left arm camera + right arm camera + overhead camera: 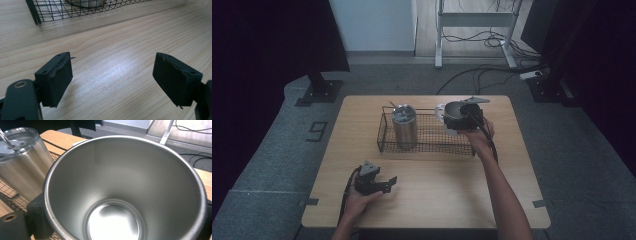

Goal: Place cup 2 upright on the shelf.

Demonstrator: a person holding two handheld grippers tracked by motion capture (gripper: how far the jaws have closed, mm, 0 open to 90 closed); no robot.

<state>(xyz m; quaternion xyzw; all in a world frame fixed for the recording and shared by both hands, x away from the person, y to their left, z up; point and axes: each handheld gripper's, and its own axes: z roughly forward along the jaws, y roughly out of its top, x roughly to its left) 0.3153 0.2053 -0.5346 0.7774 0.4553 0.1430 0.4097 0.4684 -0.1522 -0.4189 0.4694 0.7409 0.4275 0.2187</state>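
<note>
Your right gripper [460,120] grips the cup [125,192] over the basket's [427,146] right end, not yet set beside the tumbler [404,125]; left gripper [112,77] idles on the desk [437,190], jaws open

steel cup [125,190] | empty, open-topped, tilted | above wire basket's [427,135] right end

Both grippers [388,183] are built in black, with flat rectangular pads [60,77]. A brass-coloured screw hole [20,84] is set behind one jaw. A grey three-cornered plate [369,168] is mounted on top.
</note>
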